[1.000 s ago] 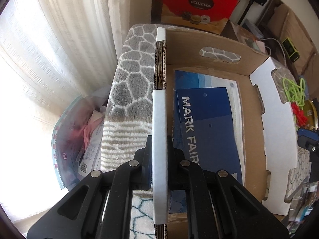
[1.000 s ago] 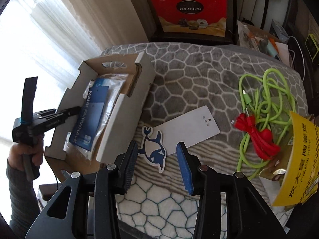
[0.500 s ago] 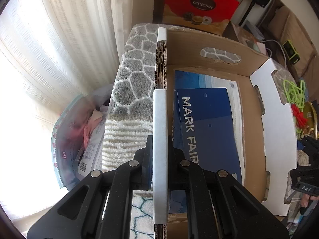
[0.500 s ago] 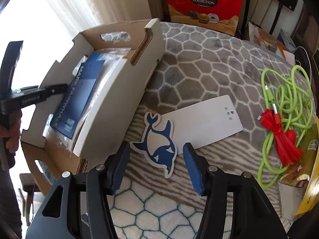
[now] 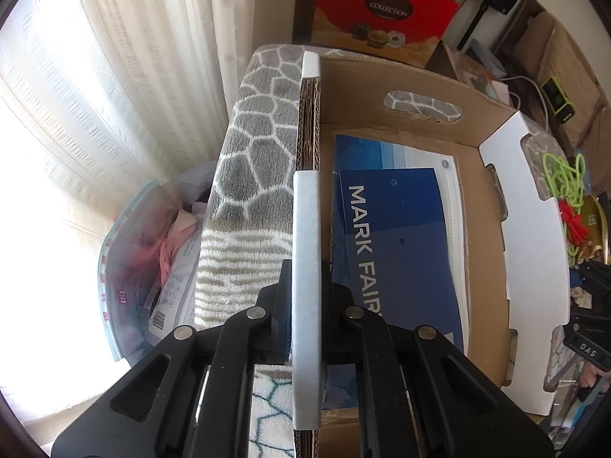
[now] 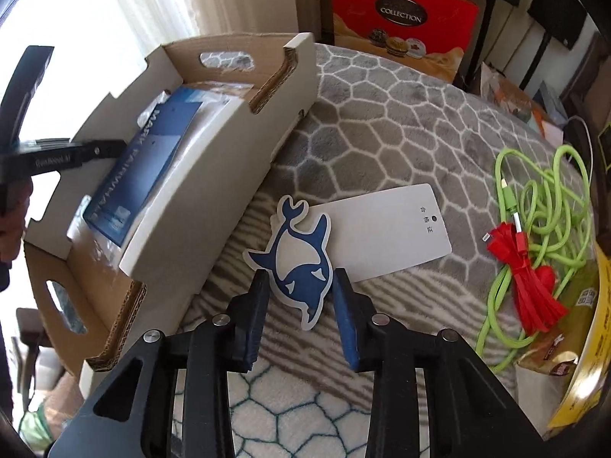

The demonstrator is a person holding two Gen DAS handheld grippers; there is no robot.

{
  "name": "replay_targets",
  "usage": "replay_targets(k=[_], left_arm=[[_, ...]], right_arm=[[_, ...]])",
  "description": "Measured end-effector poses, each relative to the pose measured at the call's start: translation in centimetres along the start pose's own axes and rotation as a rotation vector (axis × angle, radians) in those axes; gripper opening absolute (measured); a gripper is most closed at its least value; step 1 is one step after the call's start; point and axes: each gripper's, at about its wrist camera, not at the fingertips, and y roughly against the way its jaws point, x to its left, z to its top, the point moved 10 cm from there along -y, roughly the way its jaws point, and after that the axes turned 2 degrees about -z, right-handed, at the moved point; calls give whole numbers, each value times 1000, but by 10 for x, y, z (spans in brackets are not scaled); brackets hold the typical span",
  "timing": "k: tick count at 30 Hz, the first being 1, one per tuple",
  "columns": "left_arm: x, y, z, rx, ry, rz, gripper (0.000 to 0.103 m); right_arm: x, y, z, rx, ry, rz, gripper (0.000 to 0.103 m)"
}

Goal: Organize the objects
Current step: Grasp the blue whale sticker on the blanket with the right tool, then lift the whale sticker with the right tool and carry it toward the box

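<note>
Left tool (image 5: 305,316) clamped on cardboard box (image 6: 198,175) wall — steadying it on blanket (image 6: 382,133). Right tool (image 6: 299,297) closing around whale tag (image 6: 296,257), flat beside box — pads not yet pressing.

Yellow packet (image 6: 580,347) — cut off at right edge

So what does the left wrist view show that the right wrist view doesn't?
Only the left wrist view shows the left claw shut on the cardboard box's white side wall, and a clear bag of packets beside the blanket. Only the right wrist view shows the whale tag between the closing right claw, not yet pinched. Both show the blue card in the box, the green cable and the red box.
</note>
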Motion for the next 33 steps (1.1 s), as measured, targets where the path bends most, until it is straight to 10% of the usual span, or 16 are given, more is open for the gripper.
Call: replay_targets(k=[15,33], left_arm=[[-7,2,-4,-4,11,8,9],[-6,1,-6,-6,70,-27,10]], right_arm=[[38,88,52,-177,0,109,33],[118,12,67,-57,27,207,49]])
